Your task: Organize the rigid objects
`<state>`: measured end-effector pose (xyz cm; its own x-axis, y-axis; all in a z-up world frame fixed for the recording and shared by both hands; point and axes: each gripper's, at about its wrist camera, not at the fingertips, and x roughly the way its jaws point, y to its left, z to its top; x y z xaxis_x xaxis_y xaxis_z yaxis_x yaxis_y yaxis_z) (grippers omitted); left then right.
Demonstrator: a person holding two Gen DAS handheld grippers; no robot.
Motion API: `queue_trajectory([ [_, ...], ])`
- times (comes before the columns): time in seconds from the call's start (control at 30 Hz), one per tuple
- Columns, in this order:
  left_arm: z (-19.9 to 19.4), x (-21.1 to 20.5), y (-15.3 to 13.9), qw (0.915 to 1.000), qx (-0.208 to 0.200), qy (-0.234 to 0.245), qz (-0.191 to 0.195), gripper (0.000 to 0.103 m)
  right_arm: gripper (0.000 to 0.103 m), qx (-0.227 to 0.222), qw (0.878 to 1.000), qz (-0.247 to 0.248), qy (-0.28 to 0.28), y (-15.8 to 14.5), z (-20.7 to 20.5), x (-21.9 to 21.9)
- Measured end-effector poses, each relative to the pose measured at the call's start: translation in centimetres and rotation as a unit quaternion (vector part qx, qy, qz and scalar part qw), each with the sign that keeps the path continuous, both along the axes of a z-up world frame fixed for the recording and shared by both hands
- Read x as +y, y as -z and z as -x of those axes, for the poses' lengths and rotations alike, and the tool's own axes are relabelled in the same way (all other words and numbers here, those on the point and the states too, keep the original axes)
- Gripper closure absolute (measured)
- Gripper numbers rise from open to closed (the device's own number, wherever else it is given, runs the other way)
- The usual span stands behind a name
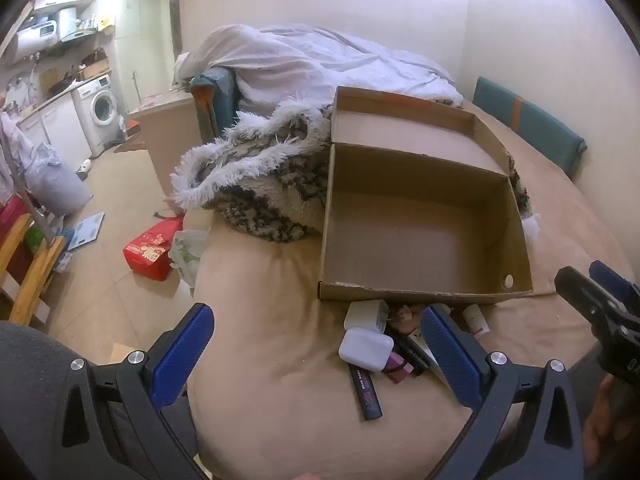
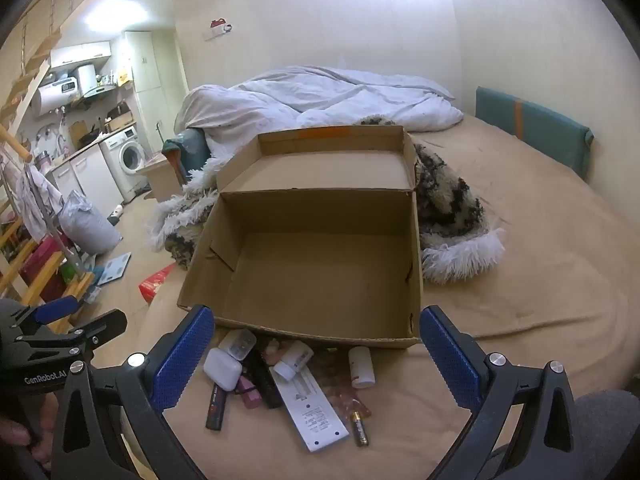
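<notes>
Tan bedspread (image 2: 520,280) bears an open cardboard box (image 2: 320,280); both grippers' fingers (image 2: 182,356) stand apart, empty.

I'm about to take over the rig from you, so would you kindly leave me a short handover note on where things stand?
Left gripper: open, empty, above the pile.
Right gripper: open, empty, above the pile.
Cardboard box: on the bed, lid flipped back, nothing inside.
Items lie loose on the blanket in front of the box: white earbud case, white adapter, white remote, small white bottle, battery, dark tube, pink item.
Done: nothing packed yet.
Left: probably move every item into the box.
</notes>
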<state>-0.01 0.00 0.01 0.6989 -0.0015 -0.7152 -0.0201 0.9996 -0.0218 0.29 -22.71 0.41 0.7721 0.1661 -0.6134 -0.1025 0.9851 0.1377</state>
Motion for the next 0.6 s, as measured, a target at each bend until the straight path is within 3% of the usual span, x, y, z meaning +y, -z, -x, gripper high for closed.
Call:
queue_trajectory([
  [0.6,0.2,0.6,0.2,1.0000,0.006,0.000,0.001,0.000,0.000,-0.004,1.000,0.007,0.003,-0.1,0.1,0.1],
])
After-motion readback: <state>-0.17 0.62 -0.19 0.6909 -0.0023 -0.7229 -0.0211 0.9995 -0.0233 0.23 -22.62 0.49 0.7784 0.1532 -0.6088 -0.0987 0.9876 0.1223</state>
